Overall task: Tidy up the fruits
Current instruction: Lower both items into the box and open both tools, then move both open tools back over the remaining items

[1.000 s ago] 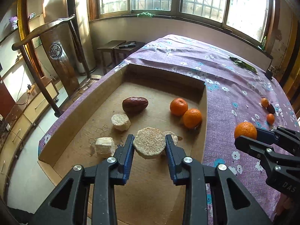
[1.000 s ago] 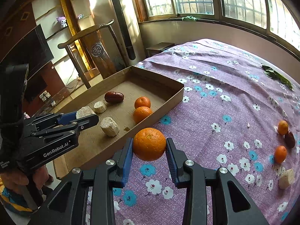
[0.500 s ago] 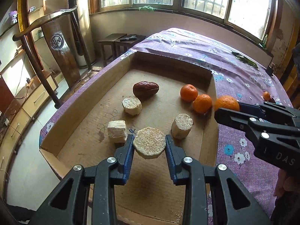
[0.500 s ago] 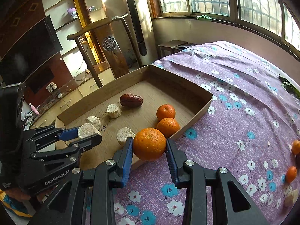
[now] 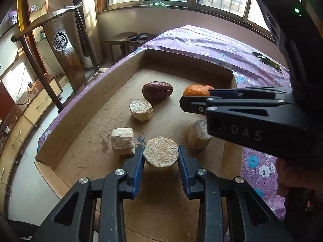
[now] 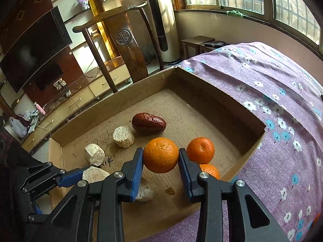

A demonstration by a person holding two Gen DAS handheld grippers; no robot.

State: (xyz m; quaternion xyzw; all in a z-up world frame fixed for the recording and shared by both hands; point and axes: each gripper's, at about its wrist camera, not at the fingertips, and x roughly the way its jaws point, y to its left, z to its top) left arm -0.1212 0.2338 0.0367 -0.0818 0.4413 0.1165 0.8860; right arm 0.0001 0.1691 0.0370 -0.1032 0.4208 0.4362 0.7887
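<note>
My left gripper point(image 5: 160, 157) is shut on a pale round fruit slice point(image 5: 160, 154) and holds it low over the near part of the cardboard tray point(image 5: 84, 92). My right gripper point(image 6: 160, 158) is shut on an orange point(image 6: 160, 154) and holds it above the tray floor point(image 6: 201, 109); the right gripper also shows in the left wrist view point(image 5: 242, 109), with the orange point(image 5: 195, 90) at its tip. In the tray lie a dark red date point(image 6: 149, 121), two oranges point(image 6: 200, 150), and several pale chunks point(image 6: 123, 136).
The tray sits on a purple flowered bedspread point(image 6: 282, 104). A wooden chair point(image 6: 113, 46) and low cabinets stand beyond the tray's left side. Small side tables point(image 5: 129, 38) stand under the windows. A green leaf point(image 5: 266, 60) lies on the bedspread far right.
My right gripper has carried the orange from over the bedspread, past the tray's right wall, to above the tray floor. My left gripper has lowered slightly toward the tray with the slice.
</note>
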